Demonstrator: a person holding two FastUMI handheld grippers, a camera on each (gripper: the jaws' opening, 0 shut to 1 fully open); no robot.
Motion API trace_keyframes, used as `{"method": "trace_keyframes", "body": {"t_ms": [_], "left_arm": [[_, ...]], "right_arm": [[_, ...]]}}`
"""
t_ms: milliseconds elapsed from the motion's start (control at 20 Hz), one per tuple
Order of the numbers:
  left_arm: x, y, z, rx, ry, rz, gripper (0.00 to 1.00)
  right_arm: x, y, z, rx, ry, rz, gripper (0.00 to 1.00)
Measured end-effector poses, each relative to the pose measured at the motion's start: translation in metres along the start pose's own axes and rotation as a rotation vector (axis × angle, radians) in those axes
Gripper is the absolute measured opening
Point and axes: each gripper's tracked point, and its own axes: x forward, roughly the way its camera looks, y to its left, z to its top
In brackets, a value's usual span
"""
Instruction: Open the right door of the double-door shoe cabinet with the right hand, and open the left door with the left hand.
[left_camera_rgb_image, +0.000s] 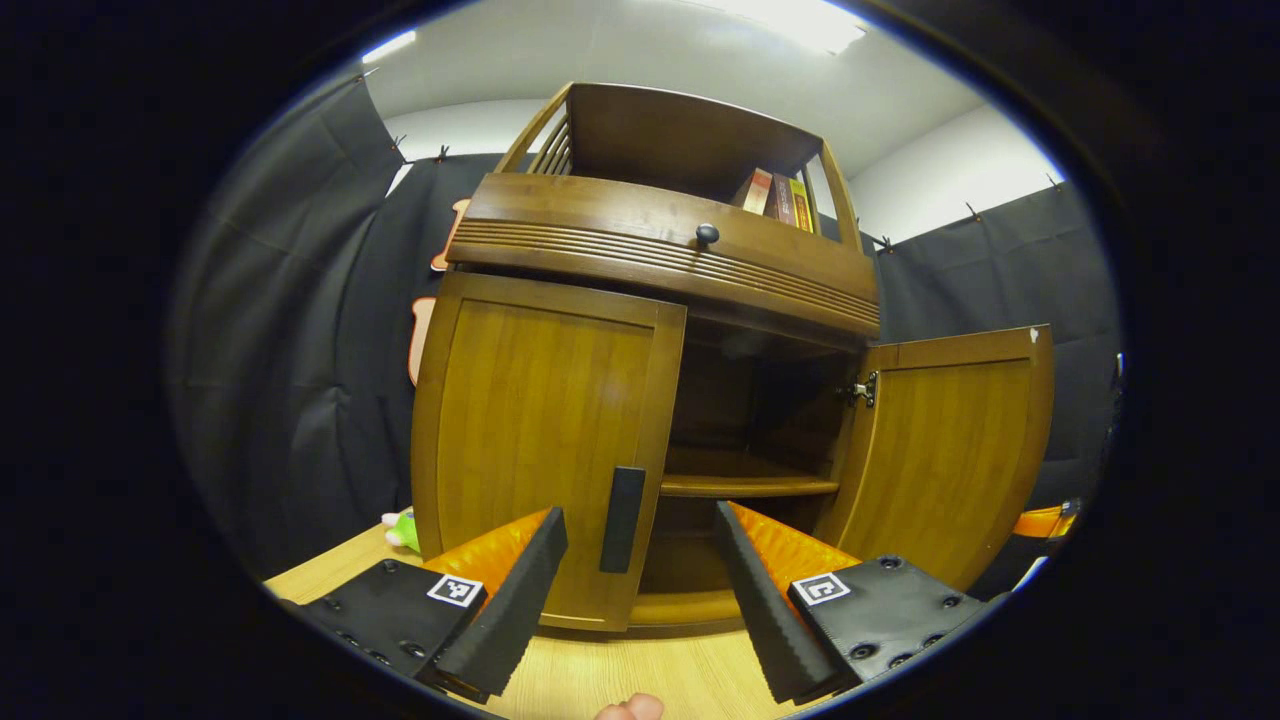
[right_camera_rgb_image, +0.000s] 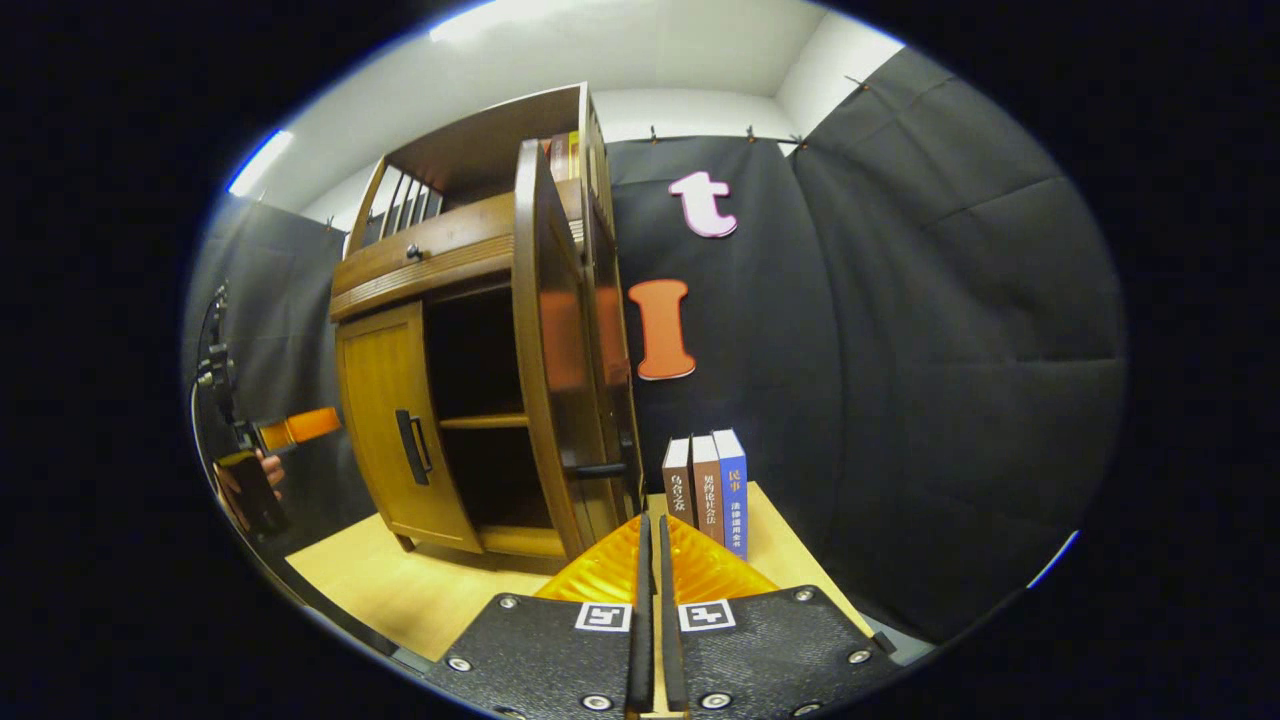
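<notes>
Left gripper view, L to R: small green soft toy (left_camera_rgb_image: 404, 529) on the tabletop (left_camera_rgb_image: 620, 680) just beside the cabinet's left foot. Shoe cabinet (left_camera_rgb_image: 660, 260) stands on the tabletop w/ the booth cloth behind. Left door (left_camera_rgb_image: 545, 440) closed, flat to the frame; its dark vertical handle (left_camera_rgb_image: 622, 519) sits near the door's inner edge, low down. Left gripper (left_camera_rgb_image: 640, 545) is right in front of that handle w/ jaws wide apart, one finger either side, not touching it as far as I can tell. Above the doors a ribbed drawer front w/ a round dark knob (left_camera_rgb_image: 707, 234). Top shelf holds a few books (left_camera_rgb_image: 778, 196) leaning at the right end. Cabinet's right half is open: inner shelf (left_camera_rgb_image: 745, 485) visible, dark inside. Right door (left_camera_rgb_image: 950, 450) swung well out, hinge (left_camera_rgb_image: 862, 390) showing at its inner edge. A fingertip of the person shows at the bottom edge.

Right gripper view, L to R: the left gripper and the hand (right_camera_rgb_image: 262, 470) holding it at far left, near the closed left door. Cabinet seen from its right side; right door is open, edge-on toward the camera, w/ its handle (right_camera_rgb_image: 598, 469) low on the outer face. Three books (right_camera_rgb_image: 708, 490) stand upright on the tabletop just right of the door, against the cloth. Right gripper (right_camera_rgb_image: 650, 560) sits below and near the door's handle, clear of it, jaws closed to a thin slit, nothing between them.
</notes>
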Motion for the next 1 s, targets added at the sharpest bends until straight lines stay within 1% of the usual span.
{"method": "trace_keyframes", "body": {"t_ms": [50,100,150,250,350,400,550,600,650,700,750,800,850,900,950,1000], "left_arm": [[-0.001,0.000,-0.002,-0.001,0.009,-0.008,0.94],[0.000,0.000,-0.004,0.002,0.014,-0.012,0.94],[0.004,0.000,-0.006,0.007,0.016,-0.014,0.94],[0.018,-0.002,-0.005,0.017,0.021,-0.022,0.94],[0.024,-0.002,-0.007,0.025,0.034,-0.028,0.94],[0.018,-0.001,-0.009,0.027,0.037,-0.028,0.94],[0.016,0.004,-0.010,0.027,0.043,-0.014,0.96],[0.014,0.010,-0.010,0.026,0.045,-0.006,0.94],[0.009,0.020,-0.010,0.025,0.043,0.004,0.96],[0.007,0.024,-0.010,0.026,0.042,0.013,0.94],[0.006,0.027,-0.011,0.029,0.039,0.023,0.94],[0.006,0.030,-0.011,0.035,0.041,0.029,0.94],[0.007,0.034,-0.012,0.043,0.045,0.039,0.94],[0.008,0.038,-0.012,0.047,0.046,0.048,0.96],[0.009,0.041,-0.013,0.046,0.048,0.052,0.94],[0.012,0.042,-0.015,0.039,0.050,0.055,0.94]], "right_arm": [[-0.007,0.003,0.001,0.000,0.002,-0.024,0.00],[-0.012,0.012,0.002,0.006,0.004,-0.038,0.02],[-0.016,0.025,0.004,0.015,-0.001,-0.034,0.02],[-0.015,0.060,0.010,0.027,-0.018,0.006,0.02],[-0.003,0.087,0.012,0.028,-0.032,0.034,0.02],[0.005,0.097,0.012,0.034,-0.033,0.039,0.02],[0.030,0.116,0.011,0.030,-0.038,0.052,0.02],[0.038,0.120,0.009,0.028,-0.037,0.056,0.02],[0.043,0.123,0.007,0.024,-0.034,0.058,0.17],[0.050,0.124,0.006,0.014,-0.034,0.052,0.06],[0.058,0.125,0.003,0.004,-0.030,0.042,0.09],[0.063,0.125,0.001,-0.003,-0.028,0.035,0.15],[0.065,0.127,-0.002,-0.006,-0.027,0.035,0.27],[0.070,0.128,-0.003,-0.007,-0.025,0.037,0.39],[0.070,0.130,-0.005,-0.010,-0.023,0.037,0.52],[0.071,0.131,-0.010,-0.013,-0.015,0.037,0.64]]}}
